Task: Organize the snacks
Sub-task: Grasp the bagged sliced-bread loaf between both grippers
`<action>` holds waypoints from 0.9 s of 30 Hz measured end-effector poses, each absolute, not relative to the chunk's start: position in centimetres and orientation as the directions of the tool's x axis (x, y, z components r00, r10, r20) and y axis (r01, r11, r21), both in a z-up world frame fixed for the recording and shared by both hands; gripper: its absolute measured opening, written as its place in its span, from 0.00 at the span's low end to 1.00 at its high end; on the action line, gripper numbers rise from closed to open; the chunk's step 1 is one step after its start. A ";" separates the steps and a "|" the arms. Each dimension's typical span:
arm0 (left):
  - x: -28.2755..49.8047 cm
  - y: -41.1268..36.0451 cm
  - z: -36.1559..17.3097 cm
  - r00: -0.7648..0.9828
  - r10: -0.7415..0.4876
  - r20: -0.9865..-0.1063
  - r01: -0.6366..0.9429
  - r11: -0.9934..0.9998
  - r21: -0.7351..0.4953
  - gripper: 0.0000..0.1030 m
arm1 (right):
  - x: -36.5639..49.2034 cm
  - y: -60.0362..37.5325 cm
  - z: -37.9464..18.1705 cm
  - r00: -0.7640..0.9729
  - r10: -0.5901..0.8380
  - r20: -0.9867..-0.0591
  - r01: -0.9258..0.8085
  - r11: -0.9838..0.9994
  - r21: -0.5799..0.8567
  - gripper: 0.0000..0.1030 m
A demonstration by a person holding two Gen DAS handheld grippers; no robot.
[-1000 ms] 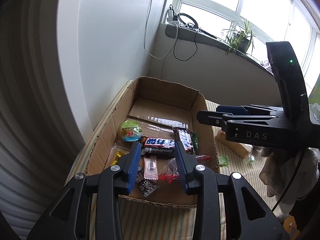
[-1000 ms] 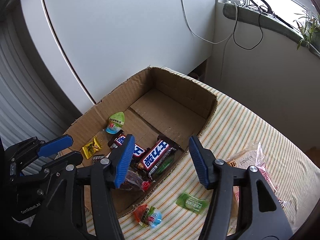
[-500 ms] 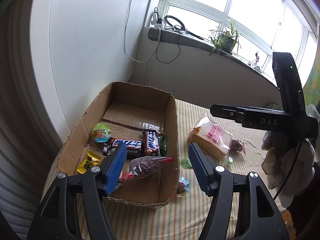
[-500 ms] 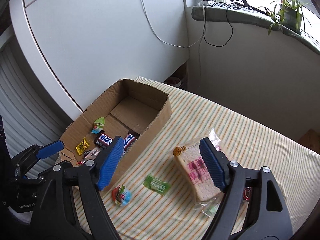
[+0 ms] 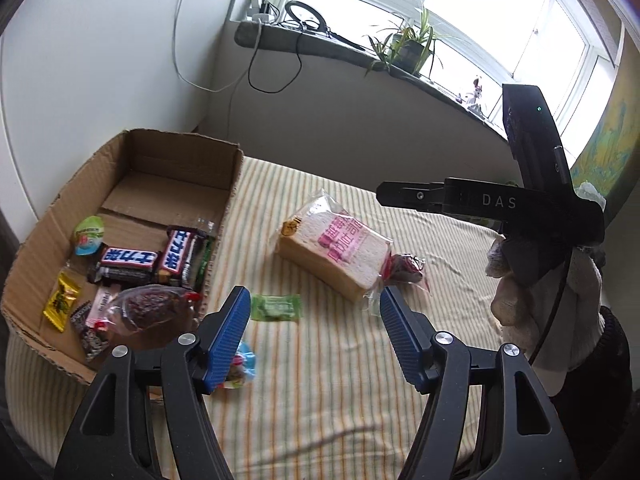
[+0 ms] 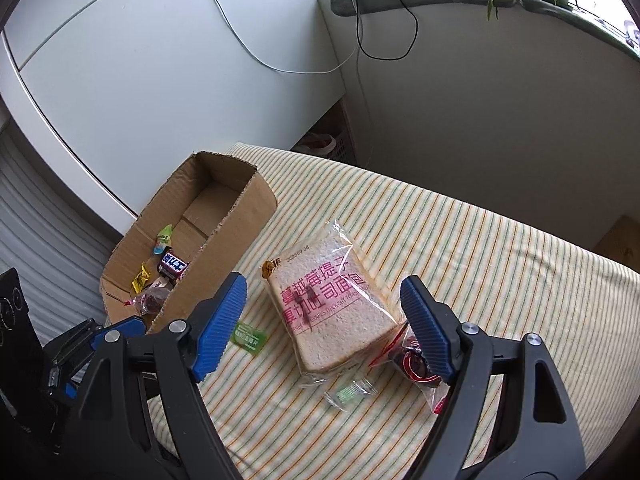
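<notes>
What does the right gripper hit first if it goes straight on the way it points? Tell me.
Most likely the bagged bread: it lies on the striped cloth right between and ahead of the right gripper and its open fingers. Depth is uncertain in the fisheye view, and nothing shows between gripper and bag.

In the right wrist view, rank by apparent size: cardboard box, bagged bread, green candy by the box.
1. cardboard box, though farther off
2. bagged bread
3. green candy, clearly smallest

A brown box [image 5: 188, 168], a green candy [image 5: 276, 307] and pink-lettered bread [image 6: 332, 304] are seen on yellow, green-striped cloth [image 6: 500, 248].
</notes>
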State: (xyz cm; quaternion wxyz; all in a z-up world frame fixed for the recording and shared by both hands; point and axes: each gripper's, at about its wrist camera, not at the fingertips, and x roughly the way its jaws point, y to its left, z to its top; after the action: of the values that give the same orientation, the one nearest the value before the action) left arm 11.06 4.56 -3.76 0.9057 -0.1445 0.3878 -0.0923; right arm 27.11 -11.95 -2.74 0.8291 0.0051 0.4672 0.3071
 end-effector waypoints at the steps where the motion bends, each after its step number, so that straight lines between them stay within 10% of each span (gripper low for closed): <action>1: 11.3 4.0 -4.0 0.676 -0.285 -0.680 0.058 0.940 -0.336 0.65 | 27.4 -12.2 -3.1 0.359 0.520 -0.775 -0.507 0.806 0.306 0.79; 27: 19.0 0.9 -9.9 0.562 -0.359 -0.745 -0.029 0.892 -0.451 0.65 | 32.6 -11.0 -10.9 0.120 0.582 -0.804 -0.547 0.715 0.436 0.79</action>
State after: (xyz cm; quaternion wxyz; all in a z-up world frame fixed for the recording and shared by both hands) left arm 18.96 0.91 -9.93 0.8581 -0.2116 0.4578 -0.0963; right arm 32.62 -11.03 -10.92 0.7481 0.0161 0.5458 0.3771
